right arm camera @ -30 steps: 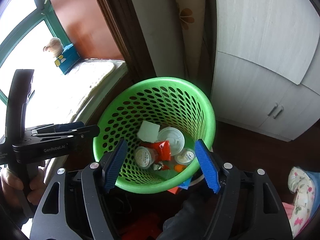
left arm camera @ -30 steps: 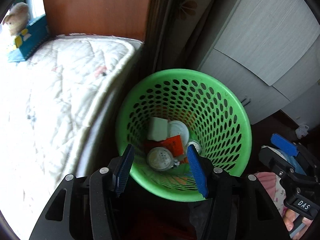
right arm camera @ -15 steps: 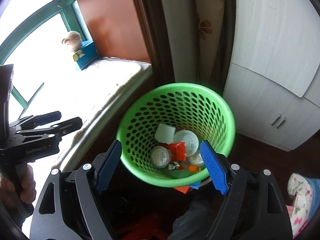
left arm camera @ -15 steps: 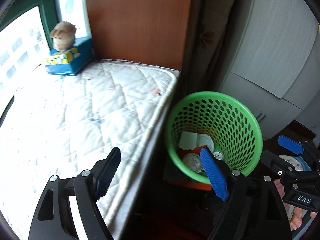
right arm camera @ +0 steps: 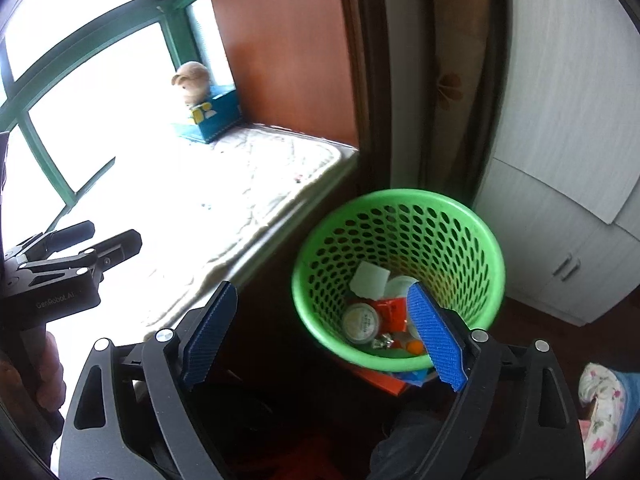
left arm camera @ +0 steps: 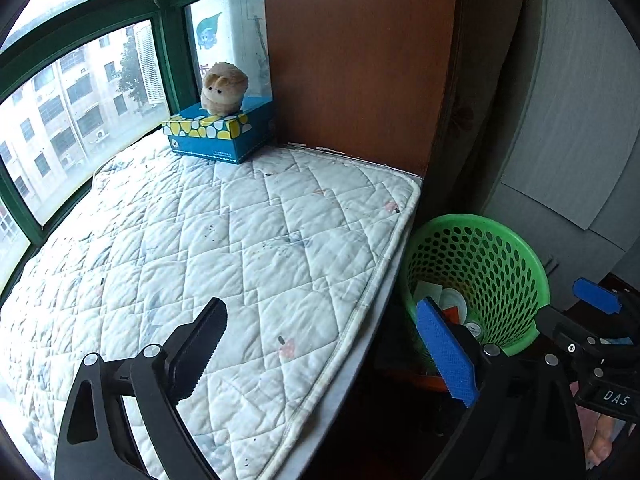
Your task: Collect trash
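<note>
A green perforated trash basket [right arm camera: 396, 208] stands on the dark floor beside the window seat; it also shows in the left wrist view [left arm camera: 516, 240]. Inside lie a white paper piece [right arm camera: 370, 280], round lids [right arm camera: 361, 323], an orange wrapper [right arm camera: 390, 312] and other scraps. My left gripper [left arm camera: 320, 344] is open and empty, over the quilted mat's near edge, left of the basket. My right gripper [right arm camera: 324, 336] is open and empty, above the floor just left of the basket. The left gripper also shows in the right wrist view [right arm camera: 100, 240].
A white quilted mat [left arm camera: 200, 248] covers the window seat. A blue tissue box [left arm camera: 224, 136] with a plush toy [left arm camera: 222, 88] on it stands at the far corner by the window. White cabinets [right arm camera: 560, 240] stand behind the basket. An orange item [right arm camera: 384, 380] lies under the basket.
Both grippers have pulled back and swung left, away from above the basket. The left one now looks over the quilted mat. Both stay open and empty.
</note>
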